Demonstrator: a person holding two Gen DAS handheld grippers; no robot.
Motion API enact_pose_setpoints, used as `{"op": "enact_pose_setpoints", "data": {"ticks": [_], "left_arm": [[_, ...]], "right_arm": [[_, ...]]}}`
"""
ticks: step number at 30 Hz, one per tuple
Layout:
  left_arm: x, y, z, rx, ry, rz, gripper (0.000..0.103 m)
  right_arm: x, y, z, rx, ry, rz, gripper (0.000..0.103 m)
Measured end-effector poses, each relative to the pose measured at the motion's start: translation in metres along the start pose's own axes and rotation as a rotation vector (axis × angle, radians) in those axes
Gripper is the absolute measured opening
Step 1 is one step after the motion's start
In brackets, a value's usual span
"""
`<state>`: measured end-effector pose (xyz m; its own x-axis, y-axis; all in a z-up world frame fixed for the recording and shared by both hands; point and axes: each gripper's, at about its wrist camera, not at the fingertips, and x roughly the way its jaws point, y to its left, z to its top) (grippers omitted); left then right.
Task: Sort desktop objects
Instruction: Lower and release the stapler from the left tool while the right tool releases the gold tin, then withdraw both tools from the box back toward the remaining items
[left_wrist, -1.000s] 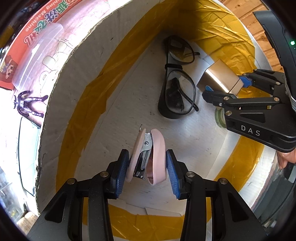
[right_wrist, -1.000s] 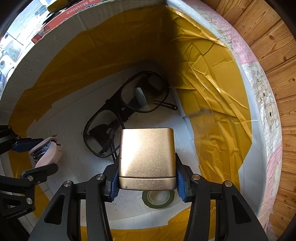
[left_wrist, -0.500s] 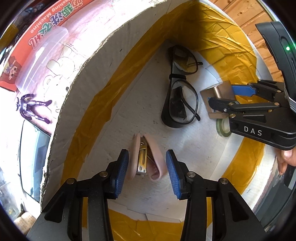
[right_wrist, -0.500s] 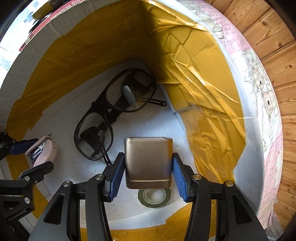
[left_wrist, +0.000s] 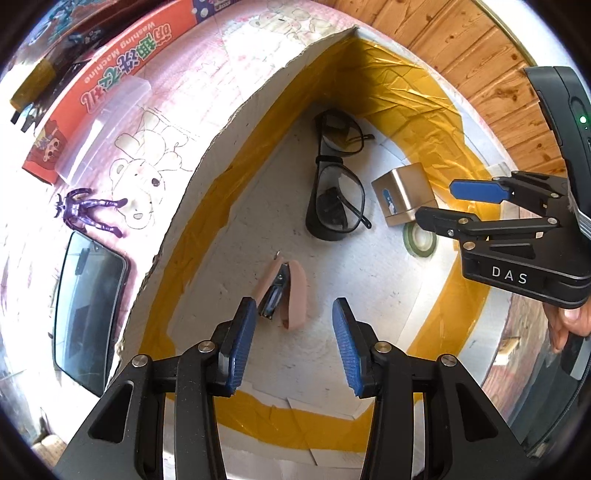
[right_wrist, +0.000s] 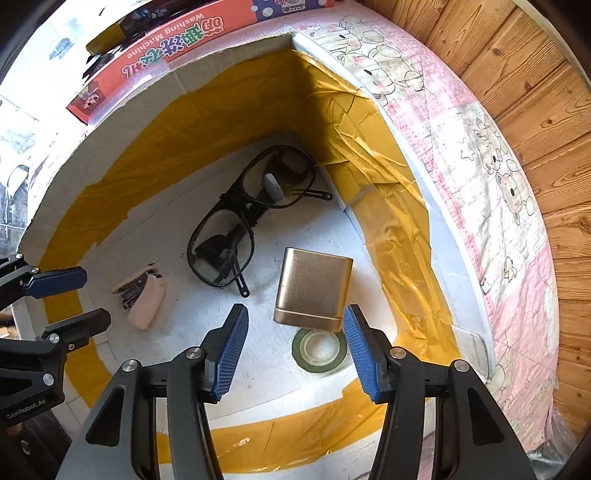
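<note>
A white cardboard box (left_wrist: 207, 177) lined with yellow tape holds the sorted things. A pink stapler (left_wrist: 286, 295) lies on the box floor just ahead of my open, empty left gripper (left_wrist: 293, 341). A gold metal box (right_wrist: 314, 291) rests on the floor, partly over a green tape roll (right_wrist: 319, 349), just ahead of my open, empty right gripper (right_wrist: 295, 349). Black glasses (right_wrist: 243, 225) lie toward the far corner. The right gripper (left_wrist: 454, 203) also shows in the left wrist view, and the left gripper (right_wrist: 81, 295) in the right wrist view.
Outside the box on the pink bear-print cloth (left_wrist: 147, 147) lie a purple figurine (left_wrist: 86, 212), a black phone (left_wrist: 86, 302), a clear plastic case (left_wrist: 103, 125) and a red carton (left_wrist: 122, 62). A wooden wall (right_wrist: 535, 92) stands at the right.
Both grippers opened and let go. The stapler and the gold box now lie on the box floor. Both grippers have drawn back and up from them.
</note>
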<state>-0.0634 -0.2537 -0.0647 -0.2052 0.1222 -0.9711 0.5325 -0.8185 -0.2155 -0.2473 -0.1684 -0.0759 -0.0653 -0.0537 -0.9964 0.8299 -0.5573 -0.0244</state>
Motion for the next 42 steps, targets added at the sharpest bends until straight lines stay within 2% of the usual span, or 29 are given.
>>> {"op": "enact_pose_setpoints", "data": {"ticks": [1,2,4,5,12,16,34,42], "left_arm": [[-0.005,-0.004,-0.001,-0.002,-0.007,0.002,0.045],[-0.010,-0.009,0.012,-0.001,-0.014,0.001,0.045],[-0.020,0.001,0.003,0.007,-0.031,-0.002,0.045],[-0.024,-0.003,-0.003,0.011,-0.040,-0.003,0.045],[-0.041,-0.015,-0.020,0.053,-0.099,0.003,0.045],[-0.047,-0.020,-0.029,0.072,-0.124,0.004,0.045],[-0.079,-0.051,-0.061,0.207,-0.229,0.012,0.045],[-0.090,-0.062,-0.074,0.265,-0.278,0.000,0.045]], "right_arm": [[-0.005,0.003,-0.003,0.001,-0.007,-0.002,0.056],[-0.010,0.006,-0.006,0.002,-0.014,-0.004,0.057],[-0.019,0.012,-0.012,0.001,-0.026,-0.004,0.057],[-0.023,0.006,-0.001,0.000,-0.034,-0.005,0.057],[-0.053,0.004,-0.039,0.020,-0.098,0.001,0.058],[-0.039,0.011,-0.043,0.037,-0.133,0.010,0.059],[-0.085,0.021,-0.093,0.125,-0.287,0.050,0.060],[-0.101,0.033,-0.118,0.137,-0.370,0.038,0.062]]}}
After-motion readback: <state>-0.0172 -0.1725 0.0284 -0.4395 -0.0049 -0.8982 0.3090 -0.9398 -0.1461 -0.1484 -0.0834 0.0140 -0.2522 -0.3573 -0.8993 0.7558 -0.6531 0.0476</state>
